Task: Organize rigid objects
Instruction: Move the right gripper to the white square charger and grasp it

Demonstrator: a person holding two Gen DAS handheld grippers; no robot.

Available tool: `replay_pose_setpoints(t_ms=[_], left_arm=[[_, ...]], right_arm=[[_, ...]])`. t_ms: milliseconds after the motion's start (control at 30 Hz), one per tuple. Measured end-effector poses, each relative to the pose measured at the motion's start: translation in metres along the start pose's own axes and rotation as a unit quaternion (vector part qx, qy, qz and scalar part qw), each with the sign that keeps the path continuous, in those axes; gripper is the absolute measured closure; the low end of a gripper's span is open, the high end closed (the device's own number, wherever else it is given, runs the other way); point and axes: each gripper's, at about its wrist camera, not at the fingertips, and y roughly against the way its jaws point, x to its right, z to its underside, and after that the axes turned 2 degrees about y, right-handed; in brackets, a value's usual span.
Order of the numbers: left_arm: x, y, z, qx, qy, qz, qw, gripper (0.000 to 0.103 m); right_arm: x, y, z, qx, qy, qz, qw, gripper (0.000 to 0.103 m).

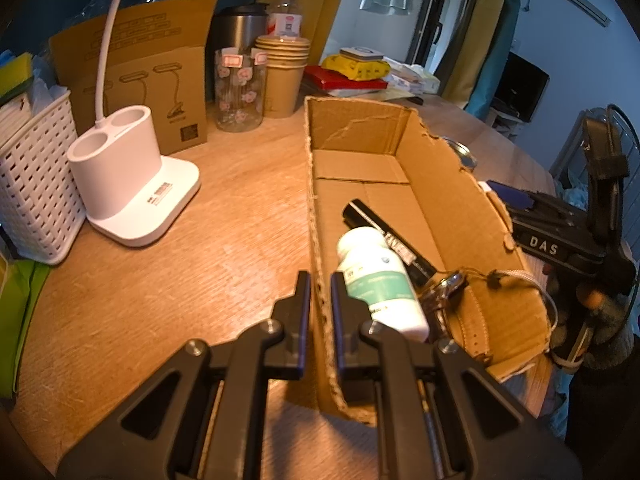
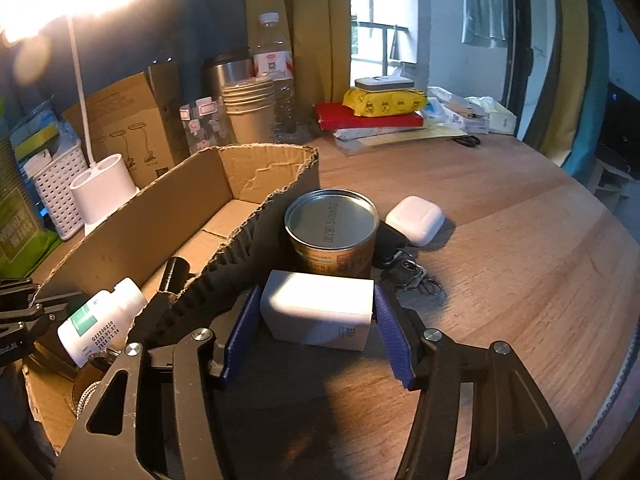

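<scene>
— Room inside the cardboard box (image 1: 362, 168)?
— Far half bare. Near half taken by a white bottle (image 1: 380, 280), a black marker (image 1: 384, 236) and a tan strap (image 1: 468, 320), all touching or overlapping.

— And the left tool (image 1: 320, 288)?
— Straddling the box's near wall, one finger outside, one inside.

— Left of the box?
— Open table (image 1: 224, 240) up to the white lamp base (image 1: 132, 184) and white basket (image 1: 36, 184).

— Right side?
— Crowded. Right tool (image 2: 316, 316) around a white block (image 2: 320, 308); tin can (image 2: 332, 232) just behind it, against the box wall; keys (image 2: 412, 276) and white earbud case (image 2: 416, 220) beside the can. Beyond those, bare table out to the stack with the red book (image 2: 368, 120).
</scene>
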Motion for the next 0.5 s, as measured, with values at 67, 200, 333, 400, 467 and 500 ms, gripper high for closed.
replay_pose_setpoints(t_ms=[67,200,333,400,467,500], left_arm=[[0.0,0.0,0.0,0.0,0.0,0.0,1.0,0.093],[-0.001,0.0,-0.001,0.0,-0.001,0.0,1.0,0.093],[-0.001,0.0,-0.001,0.001,-0.002,0.0,1.0,0.093],[-0.001,0.0,-0.001,0.002,-0.003,-0.001,1.0,0.093],[0.0,0.001,-0.001,0.003,-0.004,-0.002,1.0,0.093],[0.0,0.001,-0.001,0.004,-0.004,-0.003,1.0,0.093]], right_arm=[[0.001,0.002,0.001,0.002,-0.002,0.001,1.0,0.043],[0.002,0.007,0.003,0.005,-0.008,0.005,1.0,0.043],[0.005,0.017,0.002,0.012,-0.015,0.013,1.0,0.043],[0.005,0.022,0.001,0.017,-0.017,0.016,1.0,0.043],[0.005,0.03,-0.002,0.022,-0.016,0.019,0.999,0.043],[0.004,0.032,-0.003,0.024,-0.015,0.02,0.999,0.043]])
